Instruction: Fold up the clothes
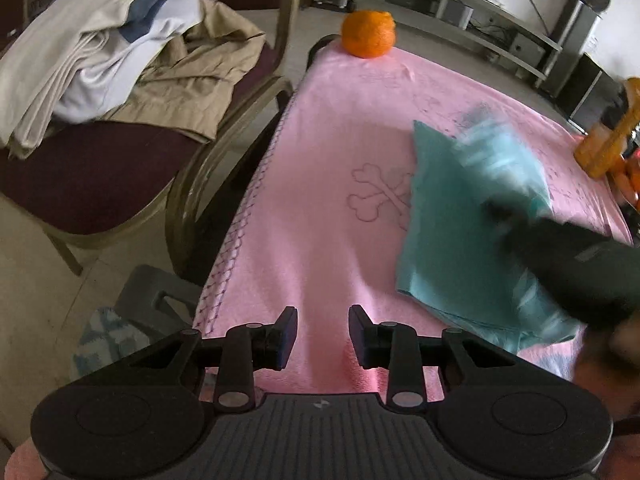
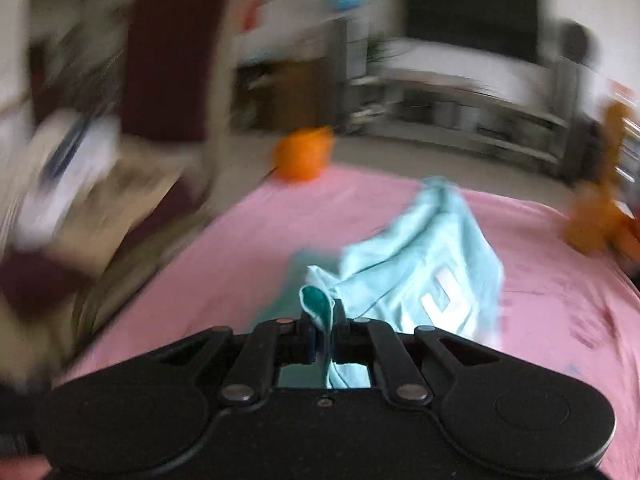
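R gripper [image 2: 325, 334] has its fingers clamped on a hem of the teal shirt [image 1: 448, 216], which trails ahead-right over the pink towel [image 1: 320, 208]; L gripper [image 1: 323, 334] is part-open w/ nothing in it, shirt off to its right.

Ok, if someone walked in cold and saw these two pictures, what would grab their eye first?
Probably the teal garment, pinched at one edge in the right hand-held gripper and lifted off the pink towel that covers the table. Next, the bright orange fruit at the towel's far edge. Then the heap of unfolded clothes on the maroon chair to the left, while the left hand-held gripper hovers empty over the towel.
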